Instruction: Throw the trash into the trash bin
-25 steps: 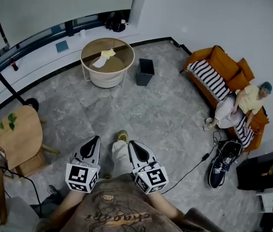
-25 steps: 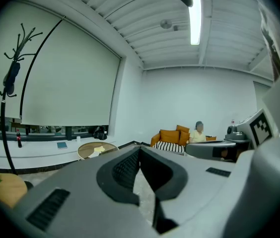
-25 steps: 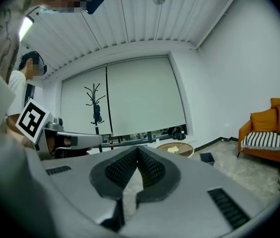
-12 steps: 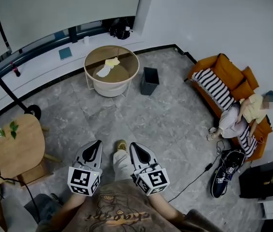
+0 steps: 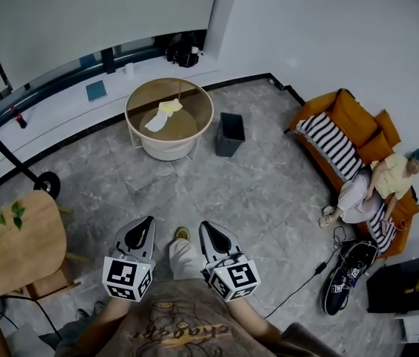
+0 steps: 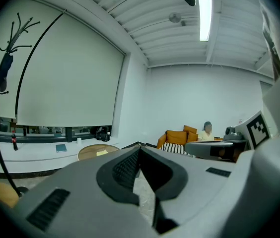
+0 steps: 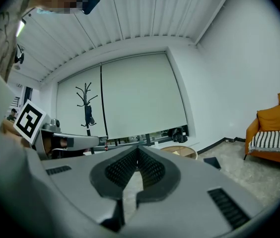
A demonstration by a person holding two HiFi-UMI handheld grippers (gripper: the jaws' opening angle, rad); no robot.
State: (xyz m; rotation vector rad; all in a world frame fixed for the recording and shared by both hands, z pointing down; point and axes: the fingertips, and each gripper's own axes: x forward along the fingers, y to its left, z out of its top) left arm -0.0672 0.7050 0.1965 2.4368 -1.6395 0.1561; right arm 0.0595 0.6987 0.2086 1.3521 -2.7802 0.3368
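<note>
Grey stone floor (image 5: pixel 261 192); round table (image 5: pixel 192 128) bearing paper (image 5: pixel 163 114), bin (image 5: pixel 229 134) beside.

The round table (image 5: pixel 195 104) and the dark trash bin (image 5: pixel 229 134) now sit lower in the head view, closer in; the wooden side table (image 5: pixel 24 244) slides toward the left edge.

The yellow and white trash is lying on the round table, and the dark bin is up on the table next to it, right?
Not quite. The yellow and white trash does lie on the round table, but the dark bin is not up there. It stands on the floor beside the table, as the head view shows.
</note>
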